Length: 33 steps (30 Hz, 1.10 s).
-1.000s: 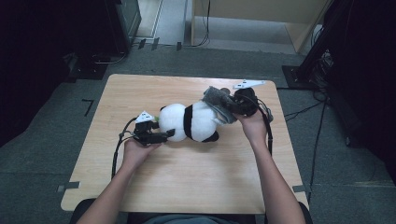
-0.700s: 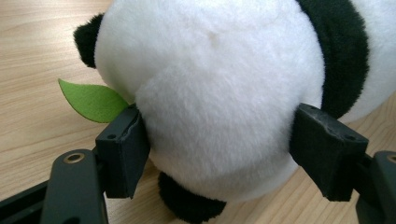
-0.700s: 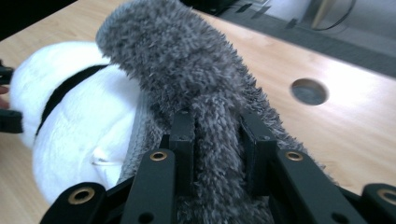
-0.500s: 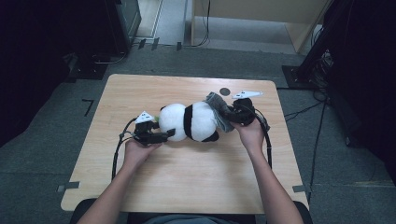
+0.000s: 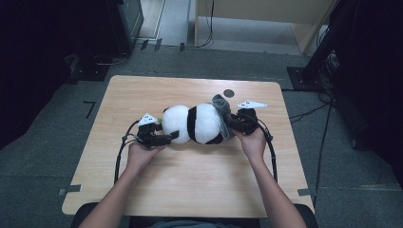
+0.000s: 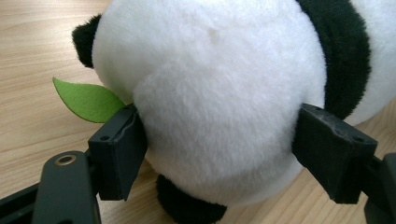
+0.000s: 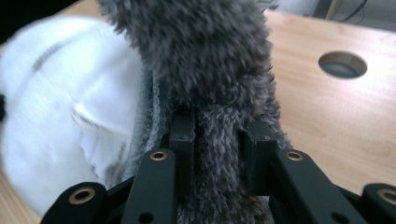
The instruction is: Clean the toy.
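Note:
A black-and-white panda plush (image 5: 197, 123) lies on its side in the middle of the wooden table (image 5: 190, 180). My left gripper (image 5: 172, 137) is at its head end. In the left gripper view the white head (image 6: 219, 93) bulges between the pads (image 6: 119, 149), which touch the fur on both sides; the jaws have just been opening slightly. A green felt leaf (image 6: 86, 100) sticks out beside the head. My right gripper (image 5: 232, 122) is shut on a grey fuzzy cloth (image 5: 219, 108) at the panda's other end. The right gripper view has the jaws (image 7: 217, 135) pinching a strip of this cloth (image 7: 210, 46).
A round hole (image 5: 229, 93) pierces the tabletop just behind the panda, also seen at the right as a hole (image 7: 342, 64) in the right gripper view. Black cables trail from both grippers along the forearms. Dark equipment and grey floor surround the table.
My right gripper has come down toward the table with the grey cloth, and the panda's rear end has settled lower. The left hand has stayed where it was.

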Motion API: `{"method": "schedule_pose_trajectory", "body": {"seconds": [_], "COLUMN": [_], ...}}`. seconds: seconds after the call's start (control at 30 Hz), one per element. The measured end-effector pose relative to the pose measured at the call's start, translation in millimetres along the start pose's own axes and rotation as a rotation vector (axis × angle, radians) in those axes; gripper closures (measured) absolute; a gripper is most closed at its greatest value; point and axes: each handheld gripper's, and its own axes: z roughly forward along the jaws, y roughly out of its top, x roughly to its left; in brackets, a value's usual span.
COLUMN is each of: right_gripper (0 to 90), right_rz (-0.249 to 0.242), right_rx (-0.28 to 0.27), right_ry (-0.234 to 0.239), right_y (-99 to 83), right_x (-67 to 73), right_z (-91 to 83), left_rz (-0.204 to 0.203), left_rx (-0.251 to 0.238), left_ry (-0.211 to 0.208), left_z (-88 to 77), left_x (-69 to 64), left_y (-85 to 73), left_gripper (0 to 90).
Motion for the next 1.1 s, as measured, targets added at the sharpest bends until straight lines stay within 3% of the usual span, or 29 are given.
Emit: {"method": "schedule_pose_trajectory", "body": {"seconds": [0.33,0.47,0.6,0.73,0.87,1.1], "right_gripper": [71.3,71.1,71.1,71.0,71.4,74.8], "right_rz": [0.026,0.008,0.000,-0.035,0.021,0.061], "right_rx": [0.054,0.060,0.123,0.146,0.168,0.165], "right_ry": [0.008,-0.001,-0.009,-0.022,-0.002,-0.017], "right_y": [-13.4,-15.3,-22.5,-25.2,-27.1,-21.7], "right_x": [-1.4,-2.8,-2.1,-3.9,-10.5,-17.2], "right_z": [13.3,16.6,29.0,32.9,32.4,18.6], "left_rz": [-0.008,-0.009,-0.005,-0.003,0.023,0.029], "left_rx": [-0.005,-0.008,-0.007,-0.008,-0.010,-0.008], "left_ry": [-0.001,-0.001,0.000,-0.001,0.021,0.027], "left_z": [0.5,0.7,0.5,0.5,-0.3,-0.8], "left_x": [0.3,0.1,0.2,0.7,-1.4,-2.0], "left_y": [-0.6,-0.5,-0.5,-0.7,0.0,0.4], "left_gripper": [19.9,19.8,19.6,19.3,19.3,19.3]}}
